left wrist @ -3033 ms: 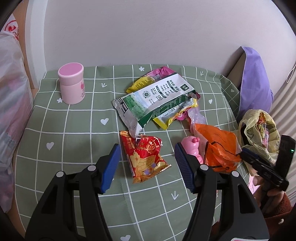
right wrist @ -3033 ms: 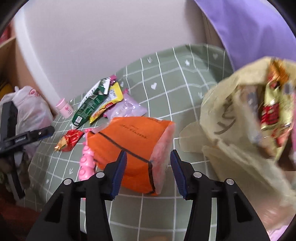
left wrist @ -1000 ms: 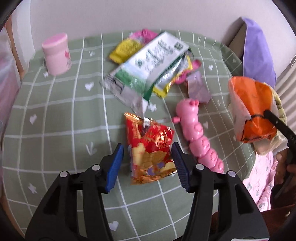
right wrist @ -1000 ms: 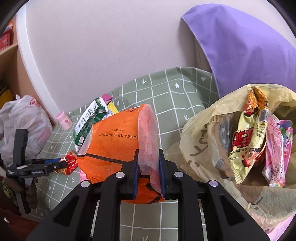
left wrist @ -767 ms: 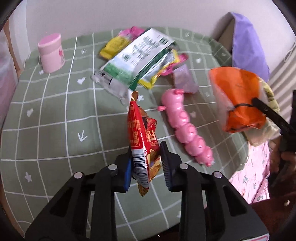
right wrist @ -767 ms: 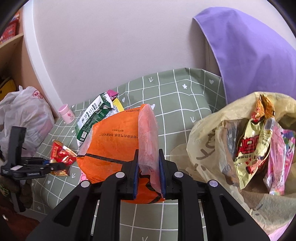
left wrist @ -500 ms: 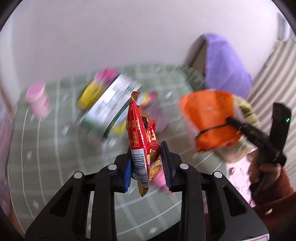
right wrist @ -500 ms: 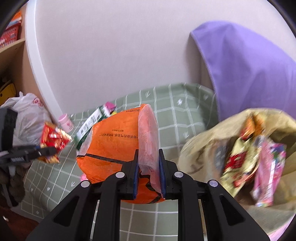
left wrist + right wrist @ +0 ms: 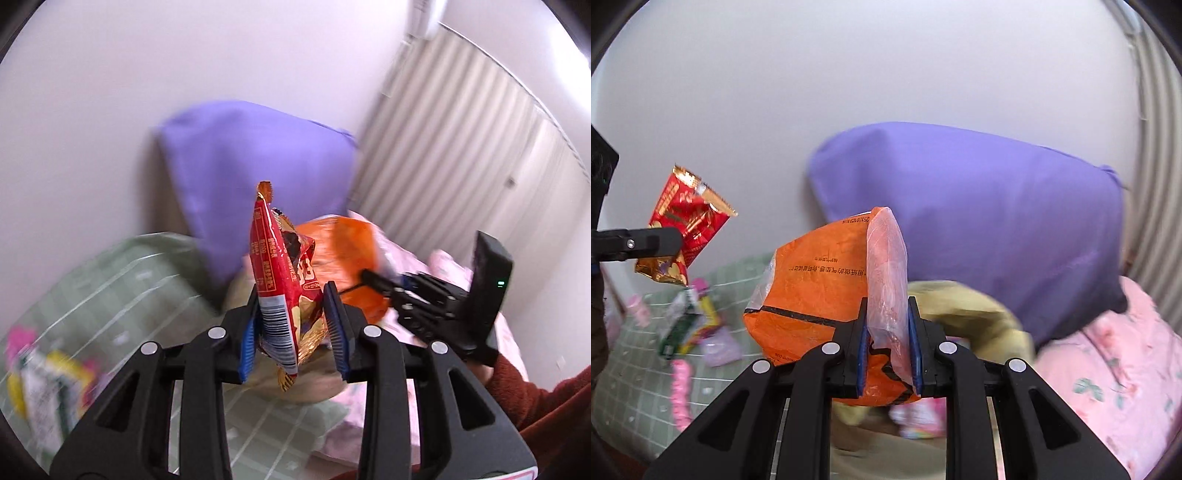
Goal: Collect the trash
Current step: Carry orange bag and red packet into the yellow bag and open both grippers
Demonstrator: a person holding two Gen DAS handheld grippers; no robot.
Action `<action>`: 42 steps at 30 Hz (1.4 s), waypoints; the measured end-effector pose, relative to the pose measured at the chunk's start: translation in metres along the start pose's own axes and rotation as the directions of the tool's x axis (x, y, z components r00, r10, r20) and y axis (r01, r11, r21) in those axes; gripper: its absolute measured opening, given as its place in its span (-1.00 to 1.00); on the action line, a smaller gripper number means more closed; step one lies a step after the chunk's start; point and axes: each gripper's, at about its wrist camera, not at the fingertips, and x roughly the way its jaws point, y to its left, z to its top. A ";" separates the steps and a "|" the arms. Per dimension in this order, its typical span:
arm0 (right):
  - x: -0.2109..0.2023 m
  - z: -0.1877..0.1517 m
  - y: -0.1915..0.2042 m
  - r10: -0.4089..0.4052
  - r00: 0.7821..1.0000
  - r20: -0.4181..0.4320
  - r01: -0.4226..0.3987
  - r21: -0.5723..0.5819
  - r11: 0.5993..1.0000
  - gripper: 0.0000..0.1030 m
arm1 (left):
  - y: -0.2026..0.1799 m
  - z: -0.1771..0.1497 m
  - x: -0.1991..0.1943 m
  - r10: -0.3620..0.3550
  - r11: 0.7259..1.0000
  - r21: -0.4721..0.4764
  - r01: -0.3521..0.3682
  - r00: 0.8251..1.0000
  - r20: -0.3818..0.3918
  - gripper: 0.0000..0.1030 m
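Observation:
My left gripper (image 9: 291,328) is shut on a red and gold snack wrapper (image 9: 282,280) and holds it in the air over the yellow trash bag (image 9: 295,384). The wrapper also shows in the right wrist view (image 9: 685,225), up at the left. My right gripper (image 9: 886,350) is shut on an orange plastic bag (image 9: 816,291) and holds it above the yellow trash bag (image 9: 975,314). The orange bag shows in the left wrist view (image 9: 351,254), just behind the red wrapper.
A purple pillow (image 9: 979,206) leans on the wall behind the trash bag. Pink bedding (image 9: 1108,358) lies at the right. Several wrappers (image 9: 687,325), a pink toy (image 9: 679,387) and a pink jar (image 9: 637,306) sit on the green checked cloth (image 9: 631,369) at the left.
My left gripper closed on the red wrapper, lifted it off the cloth and swung right to the trash bag. My right gripper raised the orange bag over the trash bag.

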 end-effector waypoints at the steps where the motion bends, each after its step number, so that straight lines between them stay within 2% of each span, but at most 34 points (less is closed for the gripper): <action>1: -0.001 -0.002 -0.008 -0.023 1.000 -0.008 0.023 0.013 1.000 -0.64 | -0.006 0.004 0.015 -0.031 0.999 0.013 0.031 0.999 -0.022 -0.40; 3: -0.002 -0.006 -0.023 -0.059 0.998 -0.027 0.060 0.035 0.998 -0.64 | -0.015 0.008 0.045 -0.078 0.996 0.030 0.080 0.994 -0.072 -0.40; 5: -0.003 -0.011 -0.035 -0.093 0.995 -0.044 0.095 0.044 0.995 -0.64 | -0.018 0.007 0.079 -0.091 0.994 0.039 0.098 0.986 -0.138 -0.40; 8: 0.001 -0.016 -0.049 -0.127 0.989 -0.073 0.131 0.049 0.990 -0.64 | -0.013 -0.001 0.116 -0.041 0.997 0.052 0.054 0.975 -0.218 -0.40; 11: 0.017 -0.017 -0.046 -0.134 0.986 -0.103 0.138 0.032 0.990 -0.64 | 0.002 -0.015 0.160 0.038 0.998 0.066 -0.018 0.946 -0.321 -0.45; 14: 0.037 -0.020 -0.040 -0.121 0.983 -0.138 0.122 -0.004 0.993 -0.64 | 0.011 -0.023 0.183 0.083 0.995 0.084 -0.055 0.926 -0.368 -0.49; 19: 0.068 -0.027 -0.027 -0.096 0.975 -0.201 0.082 -0.078 0.994 -0.64 | 0.027 -0.029 0.187 0.072 0.997 0.062 -0.052 0.918 -0.391 -0.50; 25: 0.079 -0.037 -0.021 -0.103 0.965 -0.243 0.081 -0.100 0.992 -0.64 | 0.033 -0.026 0.170 0.004 1.000 0.019 0.003 0.928 -0.373 -0.50; 32: 0.060 -0.039 -0.030 -0.150 0.957 -0.248 0.128 -0.103 0.986 -0.64 | 0.007 0.004 0.128 -0.134 0.989 0.024 0.147 0.951 -0.279 -0.50; 35: 0.053 -0.038 -0.029 -0.158 0.957 -0.245 0.140 -0.092 0.986 -0.64 | 0.000 0.016 0.132 -0.200 0.978 0.006 0.209 0.945 -0.260 -0.50; 38: 0.048 -0.036 -0.030 -0.105 0.969 -0.224 0.097 -0.047 0.994 -0.64 | -0.004 0.011 0.157 -0.154 0.983 0.045 0.178 0.933 -0.326 -0.50; 40: 0.044 -0.033 -0.034 -0.080 0.977 -0.198 0.080 -0.004 0.997 -0.63 | -0.001 -0.007 0.186 -0.070 0.991 0.080 0.110 0.916 -0.396 -0.51; 42: 0.047 -0.033 -0.037 -0.077 0.977 -0.197 0.080 0.008 0.997 -0.64 | 0.006 -0.020 0.205 -0.007 0.993 0.103 0.057 0.904 -0.428 -0.52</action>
